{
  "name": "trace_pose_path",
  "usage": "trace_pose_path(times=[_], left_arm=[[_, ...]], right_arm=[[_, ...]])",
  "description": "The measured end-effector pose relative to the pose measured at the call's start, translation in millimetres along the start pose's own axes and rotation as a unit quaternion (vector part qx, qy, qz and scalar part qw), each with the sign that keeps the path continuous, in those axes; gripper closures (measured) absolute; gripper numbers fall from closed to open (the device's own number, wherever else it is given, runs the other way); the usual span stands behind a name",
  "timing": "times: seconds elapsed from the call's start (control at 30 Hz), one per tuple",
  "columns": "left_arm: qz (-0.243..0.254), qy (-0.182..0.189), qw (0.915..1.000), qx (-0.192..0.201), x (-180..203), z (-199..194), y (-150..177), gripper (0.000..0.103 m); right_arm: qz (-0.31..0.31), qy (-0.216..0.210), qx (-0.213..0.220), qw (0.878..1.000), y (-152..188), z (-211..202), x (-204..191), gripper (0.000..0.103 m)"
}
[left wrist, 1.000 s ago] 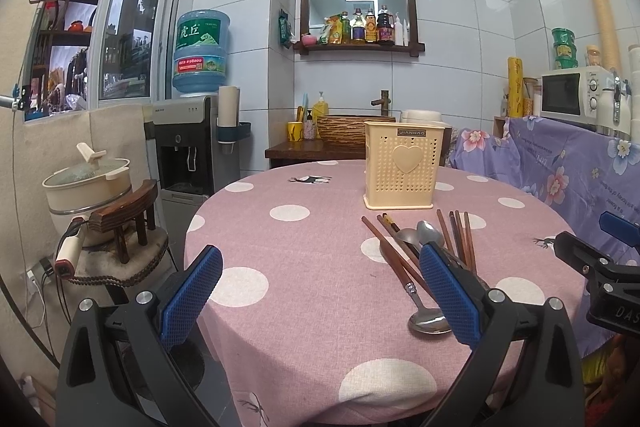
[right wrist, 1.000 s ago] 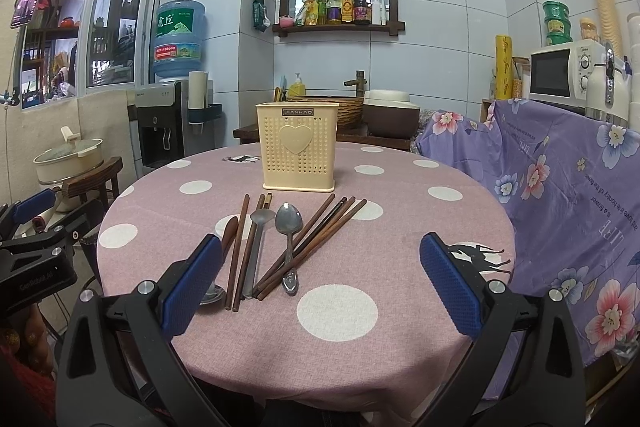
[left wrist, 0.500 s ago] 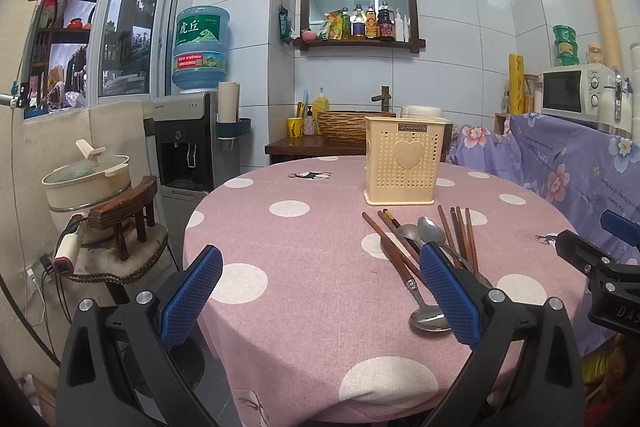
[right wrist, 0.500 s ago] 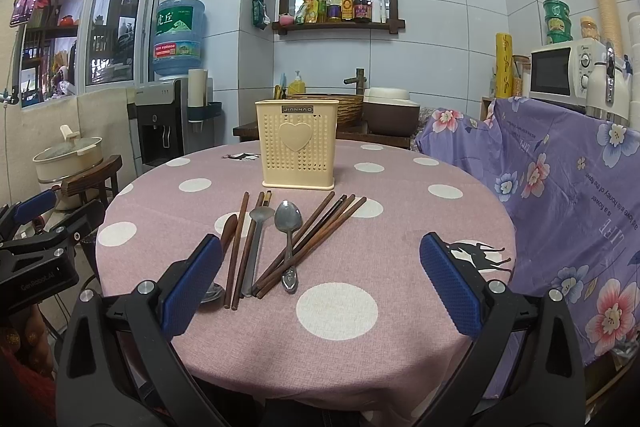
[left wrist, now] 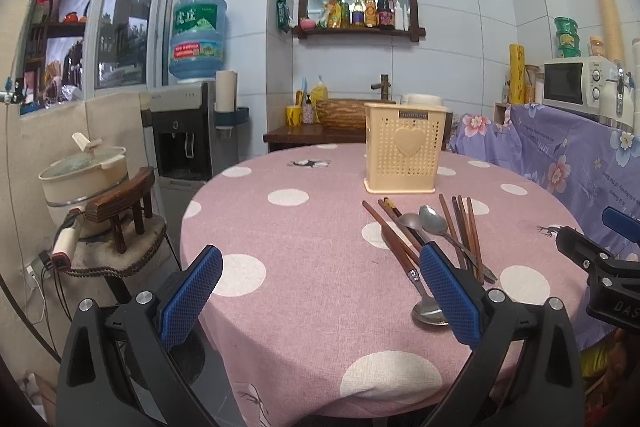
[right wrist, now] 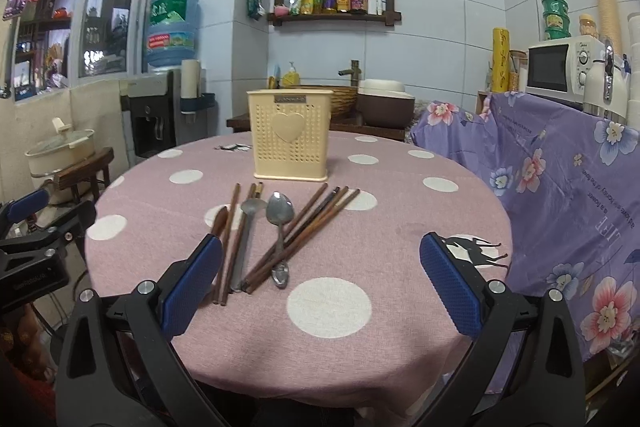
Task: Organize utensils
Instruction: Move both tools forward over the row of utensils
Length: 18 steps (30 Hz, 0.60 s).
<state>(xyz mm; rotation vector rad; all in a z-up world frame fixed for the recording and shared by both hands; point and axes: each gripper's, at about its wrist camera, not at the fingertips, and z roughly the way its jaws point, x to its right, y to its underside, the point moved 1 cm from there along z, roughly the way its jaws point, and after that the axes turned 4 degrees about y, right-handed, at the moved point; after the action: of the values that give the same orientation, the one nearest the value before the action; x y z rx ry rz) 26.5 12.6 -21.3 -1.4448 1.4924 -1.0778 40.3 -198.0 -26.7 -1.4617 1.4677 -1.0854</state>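
Note:
A cream perforated utensil holder with a heart on its front stands upright on the pink dotted table. In front of it lie several brown chopsticks and metal spoons, loosely fanned. My right gripper hovers open at the table's near edge, just short of the pile. Lower left of the utensils, my left gripper is open and holds nothing; its right finger hides part of one spoon.
A chair with a pot stands left of the table, beside a water dispenser. Purple floral cloth covers a counter on the right, with a microwave on top. A wooden sink counter lies behind.
Both grippers have drifted very slightly; the scene shifts a little in the views. Nothing on the table has moved, and both grippers stay open.

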Motion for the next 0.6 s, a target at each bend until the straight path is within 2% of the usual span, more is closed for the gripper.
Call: trace_pose_path(times=[0.17,0.37,0.43,0.5,0.6], left_arm=[[-0.009,0.0,0.9982,-0.059,-6.9,24.0,-4.9,0.005],[-0.008,0.035,0.9907,-0.131,-10.3,64.2,-19.6,0.007],[-0.012,0.049,0.9864,-0.156,-8.4,80.4,-25.3,0.021],[-0.027,0.074,0.9797,-0.184,-5.8,96.2,-29.4,0.03],[-0.04,0.095,0.9736,-0.204,-0.4,110.1,-31.7,0.037]], right_arm=[[0.006,0.025,-0.053,0.998,-3.4,26.4,13.6,0.005],[-0.003,0.033,-0.111,0.993,-10.6,62.9,24.7,0.005],[-0.002,0.03,-0.134,0.991,-15.1,77.8,27.8,0.005],[0.005,0.017,-0.152,0.988,-21.1,92.3,28.7,0.005],[0.017,0.004,-0.185,0.983,-27.3,116.4,31.2,0.005]])
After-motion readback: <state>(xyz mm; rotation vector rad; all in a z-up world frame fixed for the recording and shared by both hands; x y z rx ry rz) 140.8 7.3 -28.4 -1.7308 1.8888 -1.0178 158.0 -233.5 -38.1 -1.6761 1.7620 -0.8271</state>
